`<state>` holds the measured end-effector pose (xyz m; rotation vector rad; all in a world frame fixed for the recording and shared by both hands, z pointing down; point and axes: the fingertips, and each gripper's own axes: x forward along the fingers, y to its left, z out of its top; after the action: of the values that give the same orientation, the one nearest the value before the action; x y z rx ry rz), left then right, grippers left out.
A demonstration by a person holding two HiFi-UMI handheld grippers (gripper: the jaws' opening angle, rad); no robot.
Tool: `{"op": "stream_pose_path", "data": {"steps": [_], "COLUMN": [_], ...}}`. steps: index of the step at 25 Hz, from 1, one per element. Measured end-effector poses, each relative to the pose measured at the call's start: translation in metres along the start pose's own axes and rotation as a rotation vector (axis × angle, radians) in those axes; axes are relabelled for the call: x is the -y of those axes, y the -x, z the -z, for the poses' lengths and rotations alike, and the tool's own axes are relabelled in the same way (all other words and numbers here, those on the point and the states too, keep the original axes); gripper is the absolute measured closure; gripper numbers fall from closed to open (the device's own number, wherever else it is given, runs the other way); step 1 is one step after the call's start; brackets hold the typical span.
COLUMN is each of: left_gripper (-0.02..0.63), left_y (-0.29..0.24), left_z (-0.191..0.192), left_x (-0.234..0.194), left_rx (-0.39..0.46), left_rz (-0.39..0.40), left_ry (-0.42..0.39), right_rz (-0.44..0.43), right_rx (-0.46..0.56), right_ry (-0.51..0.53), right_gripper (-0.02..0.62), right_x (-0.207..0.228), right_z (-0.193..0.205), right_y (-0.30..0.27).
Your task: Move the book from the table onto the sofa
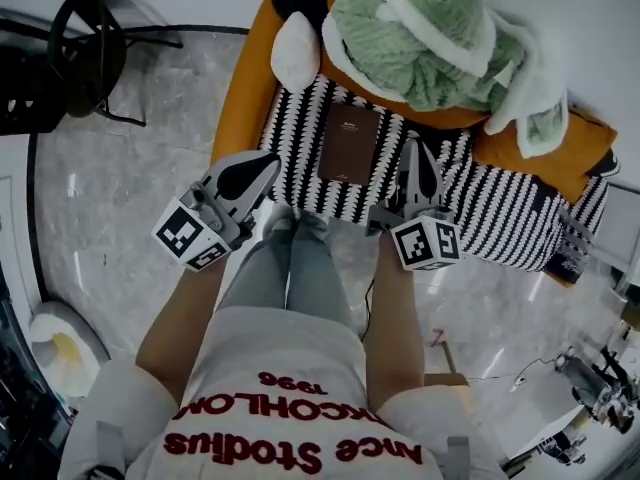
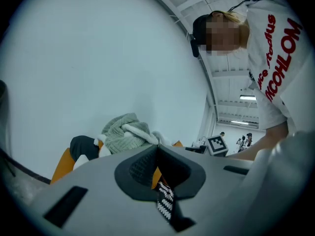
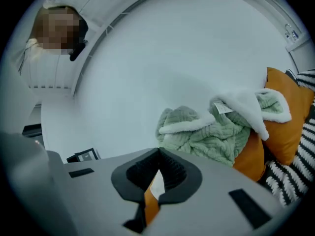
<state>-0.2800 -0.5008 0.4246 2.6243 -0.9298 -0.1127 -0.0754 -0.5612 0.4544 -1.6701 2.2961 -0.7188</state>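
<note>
The brown book (image 1: 347, 144) lies flat on the black-and-white patterned cover (image 1: 500, 218) of the orange sofa (image 1: 236, 98), and nothing grips it. My left gripper (image 1: 266, 164) hovers just left of the book at the sofa's front edge, shut and empty. My right gripper (image 1: 417, 150) is raised just right of the book, also shut with nothing in it. In the left gripper view the jaws (image 2: 157, 150) meet tip to tip and point level toward the sofa. In the right gripper view the jaws (image 3: 158, 155) are likewise pressed together. Neither gripper view shows the book.
A green knitted blanket (image 1: 420, 28) is heaped on the sofa behind the book, with a white cushion (image 1: 296, 50) to its left. A black chair (image 1: 80, 53) stands on the marble floor at the far left. My legs are against the sofa's front.
</note>
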Motion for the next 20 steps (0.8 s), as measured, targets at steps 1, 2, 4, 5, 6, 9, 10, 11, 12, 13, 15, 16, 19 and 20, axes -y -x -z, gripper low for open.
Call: {"op": "stream_pose_path", "data": {"steps": [1, 2, 4, 5, 6, 9, 10, 11, 12, 13, 15, 16, 19, 20], "left_gripper": [0.589, 0.589, 0.589, 0.589, 0.589, 0.589, 0.589, 0.589, 0.589, 0.589, 0.589, 0.589, 0.589, 0.589], "left_y": [0.001, 0.001, 0.003, 0.004, 0.004, 0.009, 0.011, 0.014, 0.015, 0.017, 0.02, 0.022, 0.028, 0.03], "left_z": [-0.004, -0.007, -0.013, -0.017, -0.021, -0.04, -0.045, -0.05, -0.055, -0.059, -0.064, -0.066, -0.072, -0.075], "left_x": [0.002, 0.004, 0.006, 0.007, 0.008, 0.011, 0.013, 0.015, 0.017, 0.017, 0.018, 0.019, 0.023, 0.024], "left_rx": [0.003, 0.004, 0.002, 0.0, 0.003, 0.034, 0.044, 0.053, 0.059, 0.063, 0.064, 0.063, 0.063, 0.069], "left_rz": [0.001, 0.001, -0.001, -0.003, -0.006, -0.011, -0.011, -0.009, -0.007, -0.005, -0.007, -0.011, -0.02, -0.022], "left_ry": [0.0, -0.001, -0.007, -0.013, -0.018, -0.024, -0.023, -0.022, -0.022, -0.024, -0.029, -0.033, -0.028, -0.016], "right_rz": [-0.007, -0.014, -0.022, -0.025, -0.028, -0.045, -0.05, -0.056, -0.061, -0.066, -0.072, -0.074, -0.079, -0.08], "right_rx": [-0.01, -0.022, -0.039, -0.041, -0.039, -0.034, -0.031, -0.028, -0.022, -0.013, 0.008, 0.018, 0.037, 0.041], "right_ry": [0.001, 0.003, 0.017, 0.028, 0.038, 0.068, 0.076, 0.081, 0.083, 0.085, 0.093, 0.098, 0.121, 0.122], "right_gripper": [0.568, 0.568, 0.568, 0.568, 0.567, 0.567, 0.568, 0.568, 0.568, 0.566, 0.568, 0.568, 0.568, 0.567], "right_x": [-0.007, -0.014, -0.026, -0.032, -0.037, -0.051, -0.056, -0.059, -0.063, -0.066, -0.073, -0.076, -0.085, -0.086], "right_z": [-0.002, -0.004, -0.009, -0.014, -0.019, -0.037, -0.043, -0.049, -0.056, -0.062, -0.076, -0.082, -0.097, -0.1], "right_y": [0.003, 0.006, 0.014, 0.018, 0.022, 0.033, 0.038, 0.042, 0.046, 0.049, 0.054, 0.058, 0.069, 0.073]}}
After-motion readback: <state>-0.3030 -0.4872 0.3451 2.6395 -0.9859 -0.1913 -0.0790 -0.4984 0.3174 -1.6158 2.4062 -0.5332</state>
